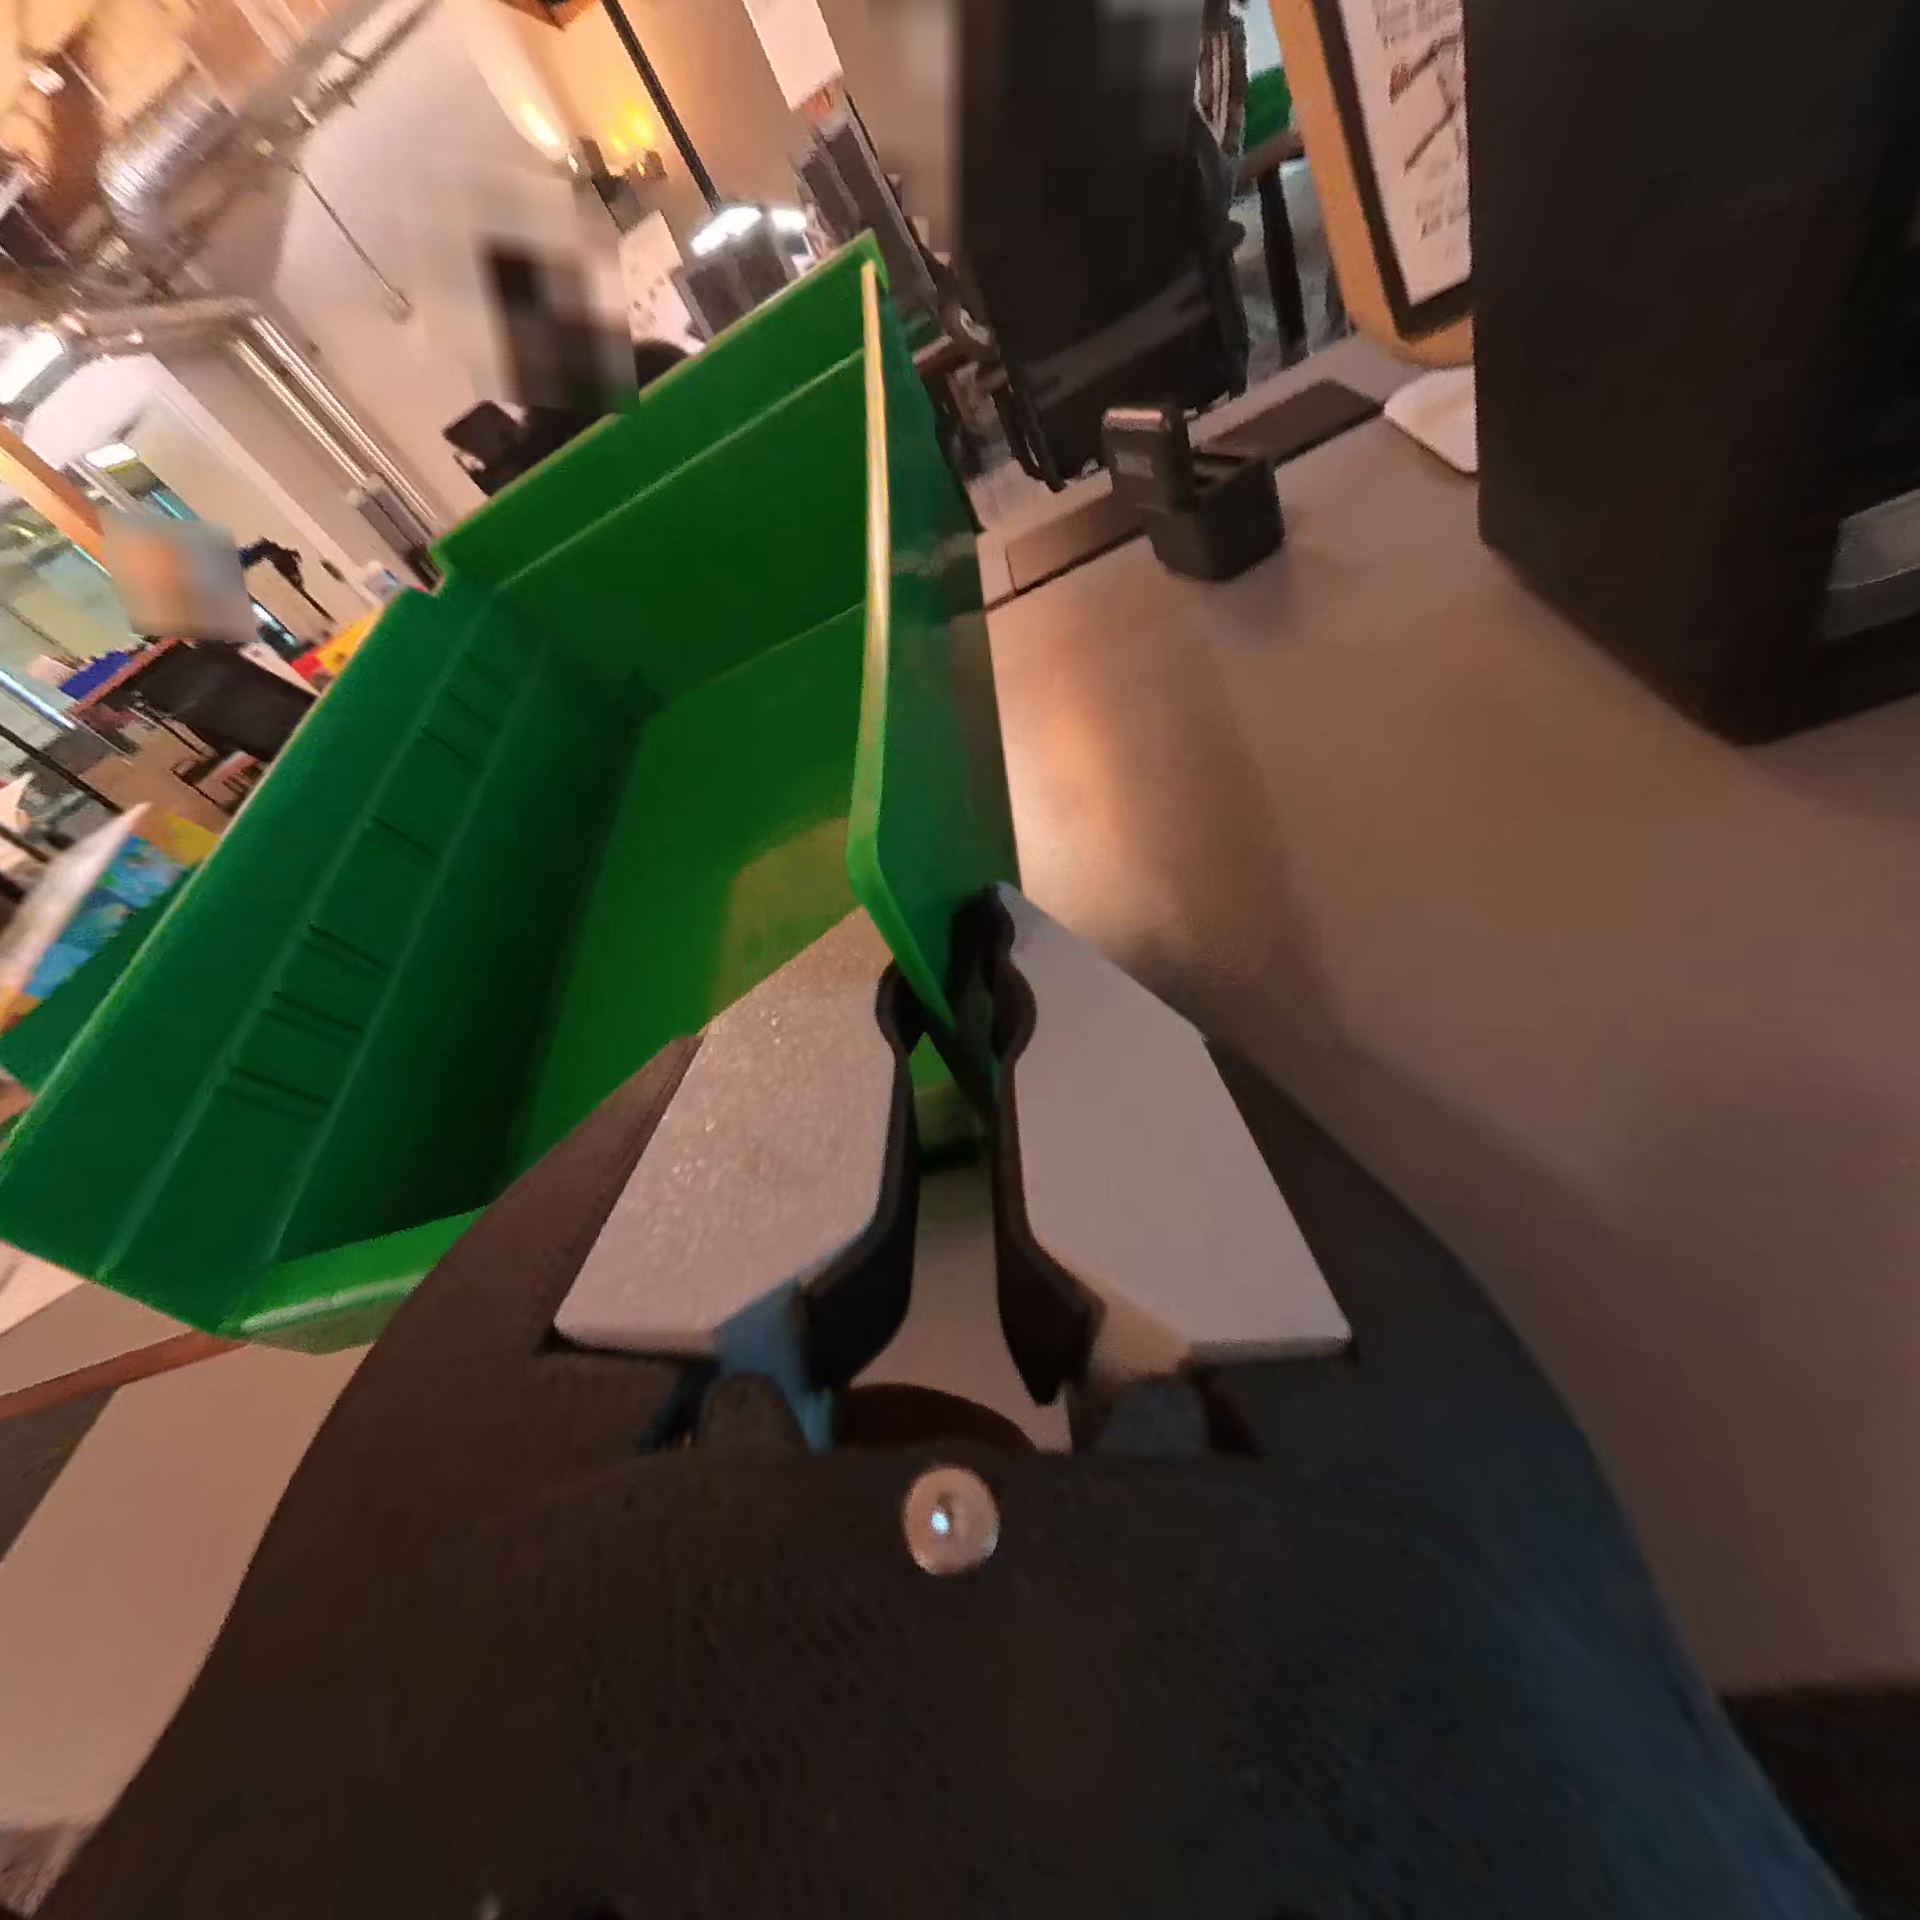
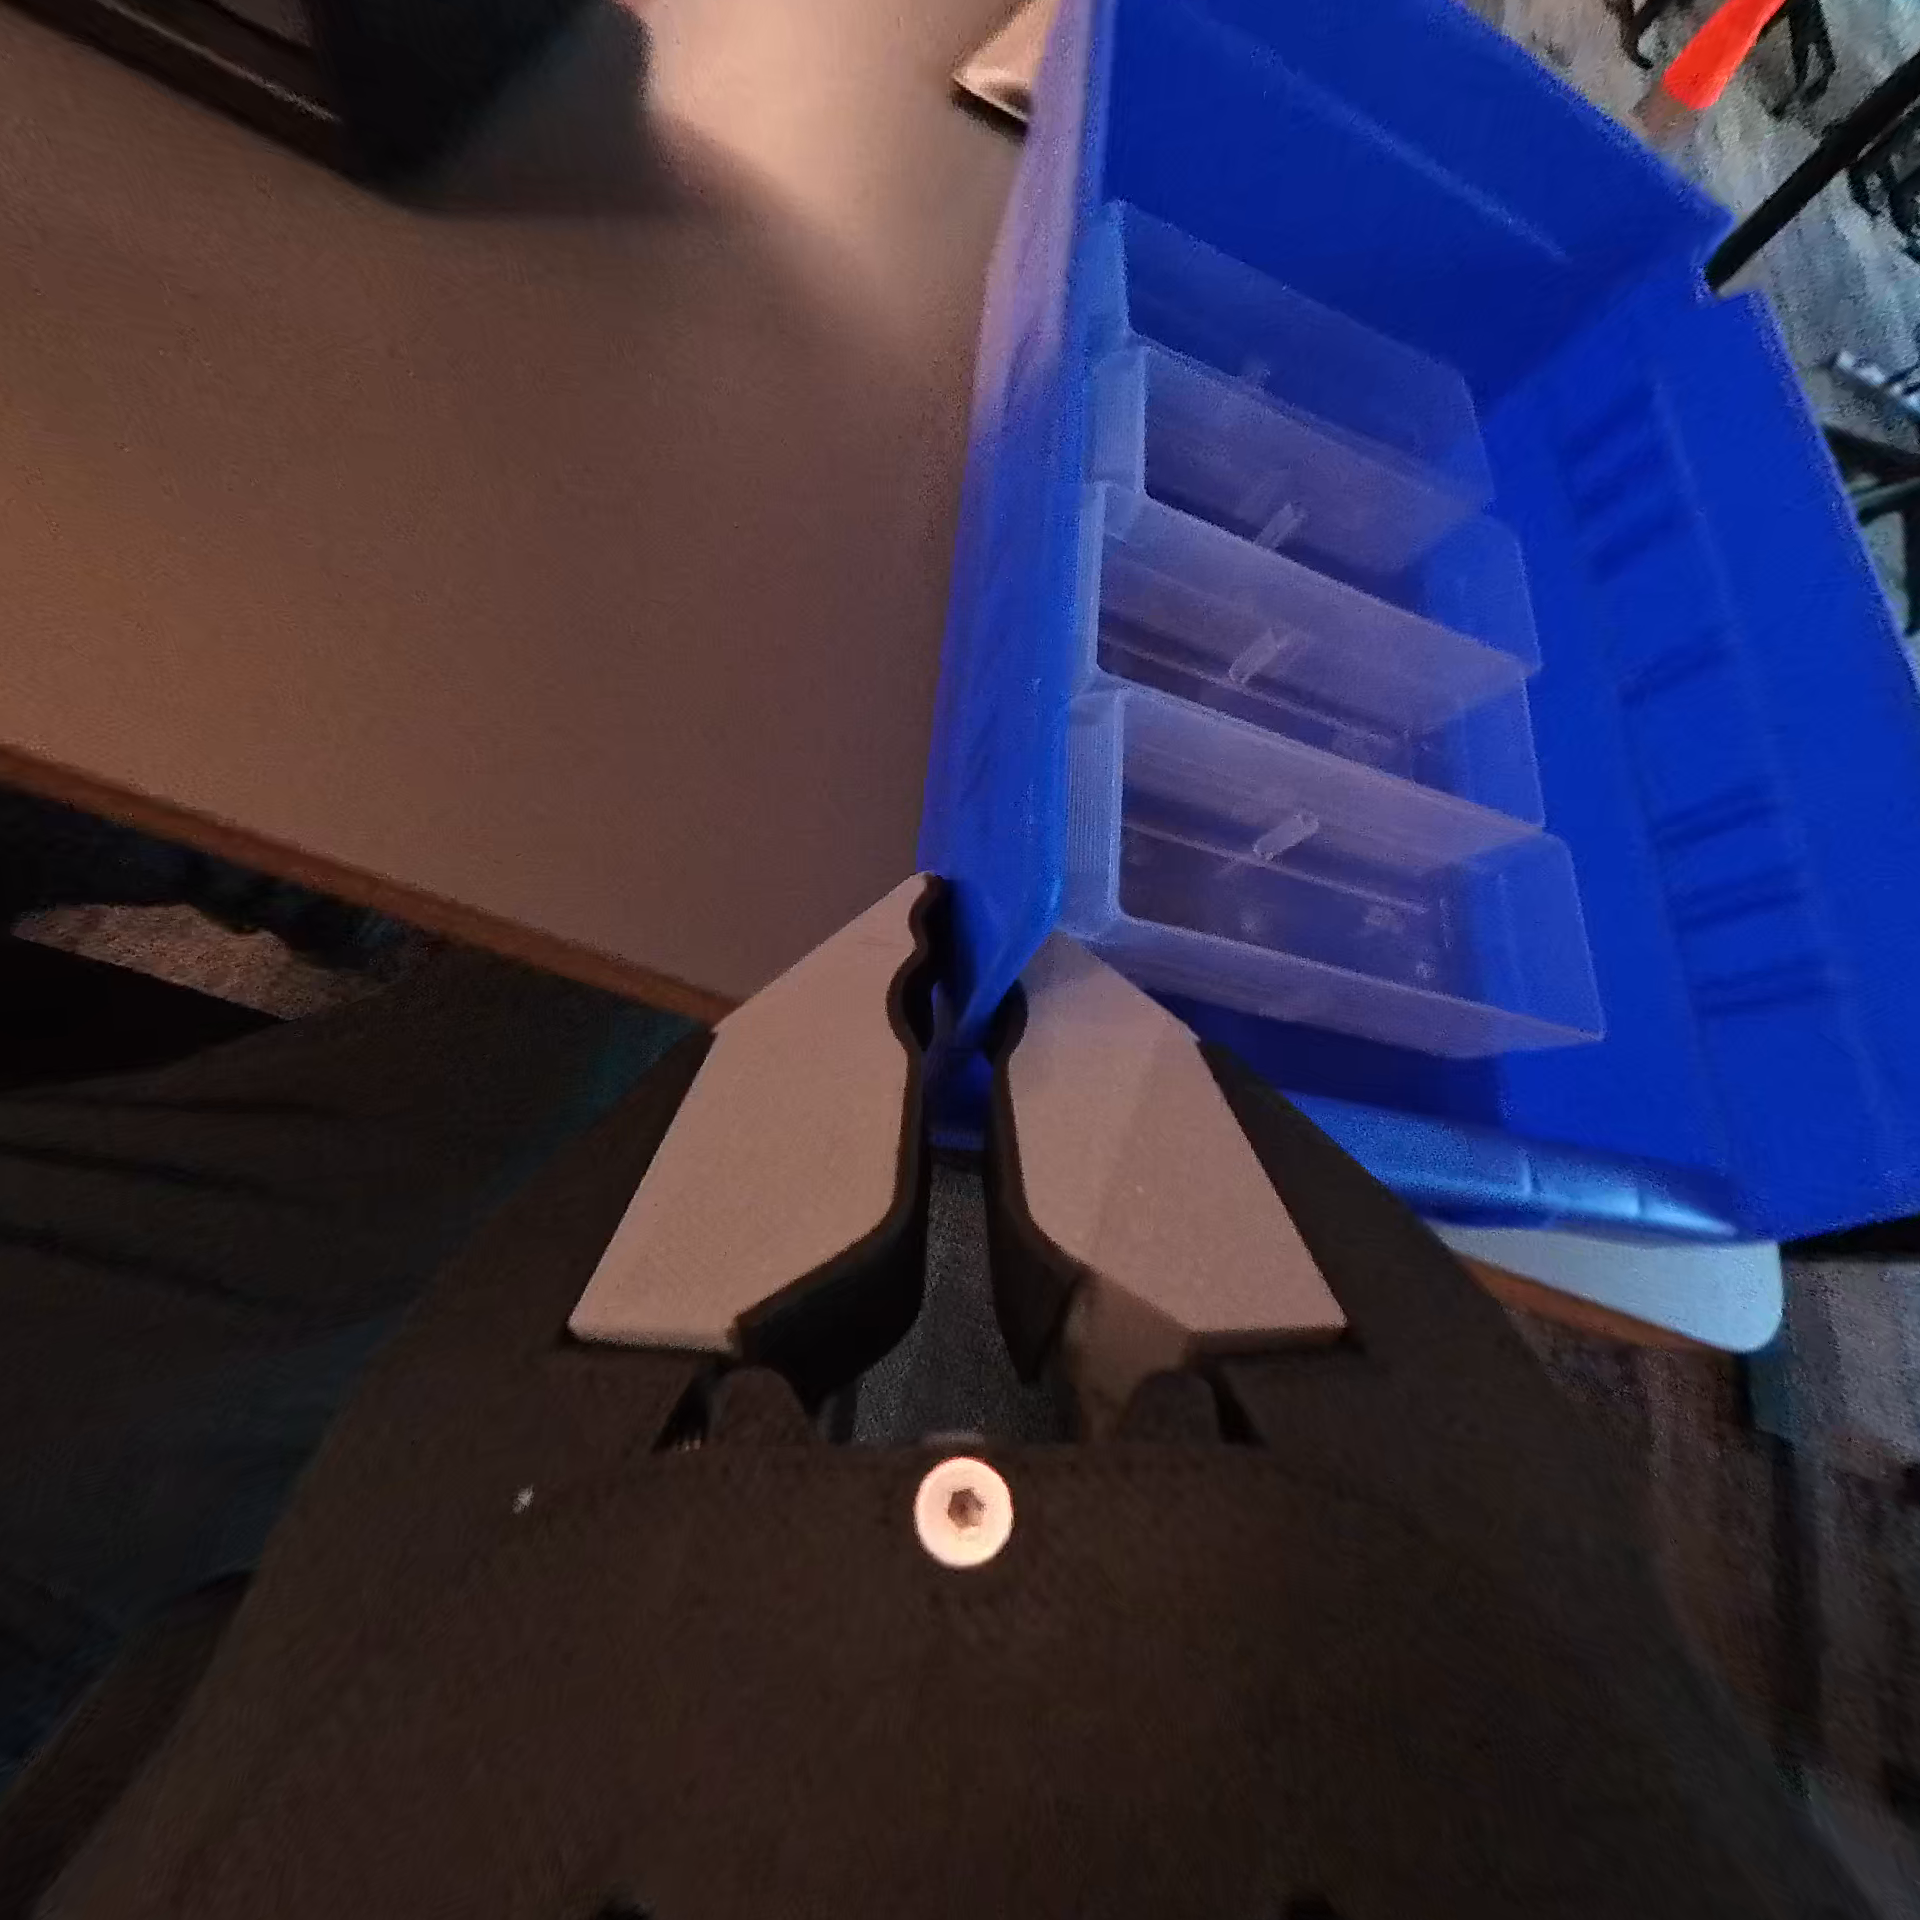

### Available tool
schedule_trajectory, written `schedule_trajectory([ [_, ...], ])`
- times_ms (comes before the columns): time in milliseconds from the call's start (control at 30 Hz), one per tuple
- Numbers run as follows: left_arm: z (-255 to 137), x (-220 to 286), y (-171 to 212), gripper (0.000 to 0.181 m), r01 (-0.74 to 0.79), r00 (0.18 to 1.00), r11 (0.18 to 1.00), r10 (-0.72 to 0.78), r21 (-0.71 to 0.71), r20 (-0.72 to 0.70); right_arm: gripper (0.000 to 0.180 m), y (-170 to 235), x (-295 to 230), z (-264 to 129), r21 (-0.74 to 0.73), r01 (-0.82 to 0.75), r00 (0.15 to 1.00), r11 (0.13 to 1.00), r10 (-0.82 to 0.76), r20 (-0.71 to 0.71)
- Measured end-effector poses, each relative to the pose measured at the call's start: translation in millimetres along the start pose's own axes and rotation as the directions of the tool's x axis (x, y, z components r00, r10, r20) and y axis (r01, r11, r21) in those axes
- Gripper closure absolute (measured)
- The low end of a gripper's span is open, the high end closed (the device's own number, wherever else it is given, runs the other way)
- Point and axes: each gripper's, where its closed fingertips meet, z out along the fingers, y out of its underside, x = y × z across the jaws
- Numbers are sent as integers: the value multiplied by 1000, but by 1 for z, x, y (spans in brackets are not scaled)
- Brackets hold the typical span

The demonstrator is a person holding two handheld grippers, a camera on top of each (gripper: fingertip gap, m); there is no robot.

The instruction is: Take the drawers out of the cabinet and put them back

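In the left wrist view my left gripper (image 1: 961,997) is shut on the near corner of a green plastic drawer (image 1: 520,831). The drawer is empty, tilted, and held above the pale table (image 1: 1403,935). In the right wrist view my right gripper (image 2: 961,987) is shut on the side wall of a blue plastic drawer (image 2: 1714,727). Clear plastic divider trays (image 2: 1330,748) sit inside the blue drawer. The blue drawer hangs over the table's front edge (image 2: 416,894). The cabinet is not in view.
A large black box (image 1: 1704,364) stands on the table at the right. A small dark block (image 1: 1210,509) stands behind the green drawer. A white pad (image 2: 1621,1288) lies under the blue drawer. Dark floor (image 2: 208,1143) lies below the table edge.
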Motion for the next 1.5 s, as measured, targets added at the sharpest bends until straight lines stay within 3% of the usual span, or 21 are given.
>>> schedule_trajectory([
  [167, -66, -11, -10, 175, 12, 1000, 998, -13, 61, 13, 179, 13, -40, -53, -6, 51, 998, 999, -52, -47],
  [333, -120, -23, -11, 174, 39, 999, 991, -39, 127, 3, 179, 0, -116, -119, 42, 161, 987, 986, -161, -8],
  [467, -156, -42, -17, 174, 28, 999, 985, -35, 170, 39, 178, -33, -201, -167, 172, 228, 961, 958, -250, 116],
  [600, -194, -69, -24, 174, 49, 996, 974, -65, 223, 65, 177, -68, -295, -196, 310, 224, 888, 924, -324, 327],
  [733, -221, -91, -27, 175, 57, 992, 964, -85, 261, 98, 177, -99, -387, -182, 370, 263, 780, 891, -422, 462],
  [867, -236, -103, -27, 175, 77, 989, 956, -109, 284, 99, 177, -129, -472, -128, 366, 349, 714, 863, -498, 492],
  [1067, -235, -115, -19, 175, 66, 985, 961, -105, 268, 134, 177, -186, -581, -14, 351, 435, 743, 829, -551, 380],
  [1167, -234, -122, -8, 174, 58, 982, 966, -102, 254, 161, 174, -229, -639, 21, 314, 325, 755, 892, -445, 481],
  [1233, -236, -129, 1, 175, 58, 977, 969, -105, 241, 185, 146, -264, -675, 17, 360, 273, 712, 892, -439, 548],
  [1333, -243, -143, 10, 175, 66, 969, 972, -117, 227, 219, 134, -301, -675, -12, 466, 218, 708, 858, -467, 529],
  [1400, -249, -145, 11, 175, 68, 968, 972, -119, 224, 221, 134, -296, -658, -44, 522, 158, 652, 838, -485, 583],
  [1500, -259, -130, -3, 176, 51, 980, 971, -94, 234, 177, 133, -256, -611, -78, 531, 118, 565, 839, -497, 659],
])
